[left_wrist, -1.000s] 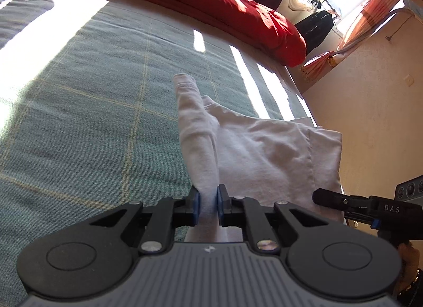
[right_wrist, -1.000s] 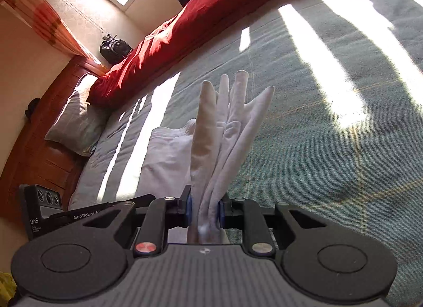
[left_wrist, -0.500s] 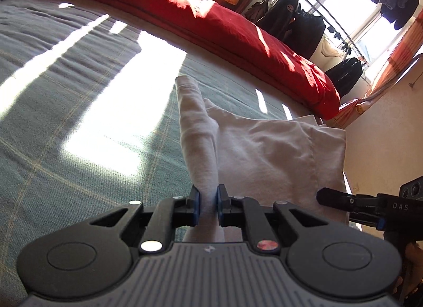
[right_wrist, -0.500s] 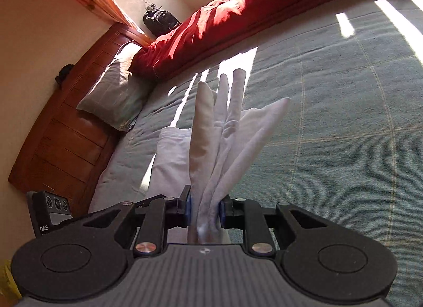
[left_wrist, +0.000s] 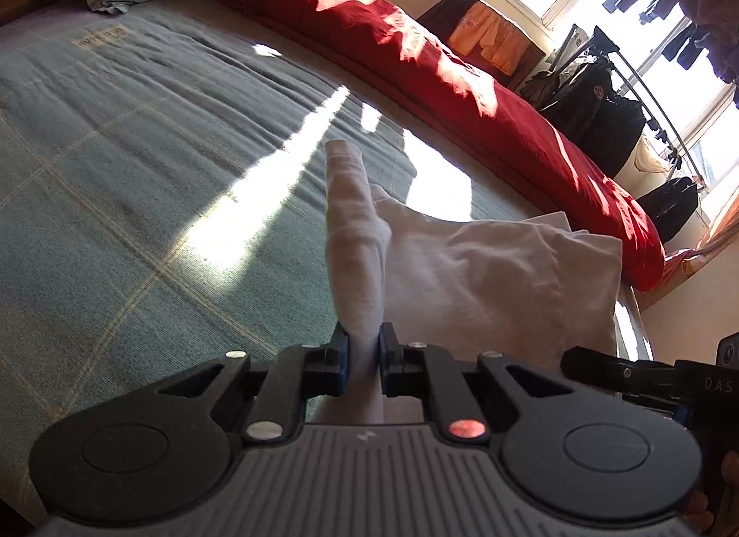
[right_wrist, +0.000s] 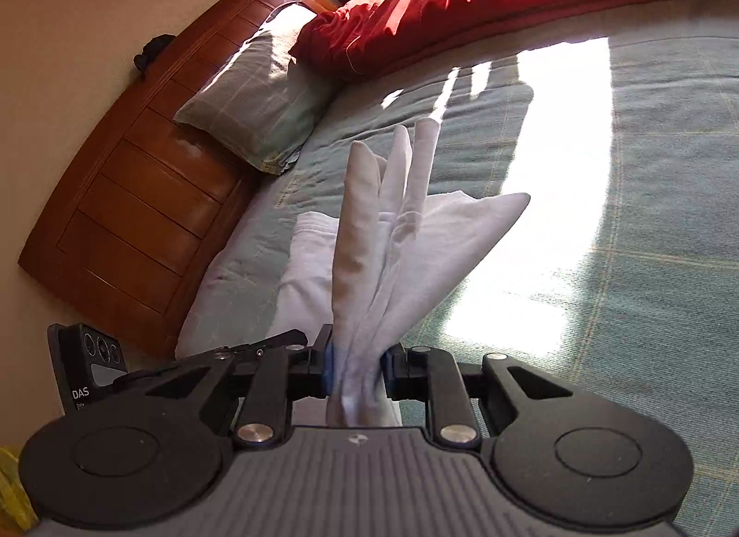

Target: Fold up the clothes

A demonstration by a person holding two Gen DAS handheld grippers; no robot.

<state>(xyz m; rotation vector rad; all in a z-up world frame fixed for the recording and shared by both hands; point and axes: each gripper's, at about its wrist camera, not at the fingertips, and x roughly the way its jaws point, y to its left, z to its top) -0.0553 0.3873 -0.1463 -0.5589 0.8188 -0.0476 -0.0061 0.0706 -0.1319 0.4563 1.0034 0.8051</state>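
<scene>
Left wrist view, left claw (left_wrist: pixel 365 354) clamped on white garment (left_wrist: pixel 485 278) at lower centre, right claw (right_wrist: pixel 355 363) pinched bunched folds above bed (right_wrist: pixel 646 259).

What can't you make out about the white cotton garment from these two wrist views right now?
- Left wrist view: the white cotton garment has its near edge hidden under the left gripper.
- Right wrist view: the pinched folds behind the right gripper are covered by its body.
- Garment type: folded, unclear.
- Sunlit patches on the teal checked bedspread: washed out.

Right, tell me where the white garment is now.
The white garment is gripped between both tongs, left and right, above the green bedspread, with the red duvet beyond it.
</scene>
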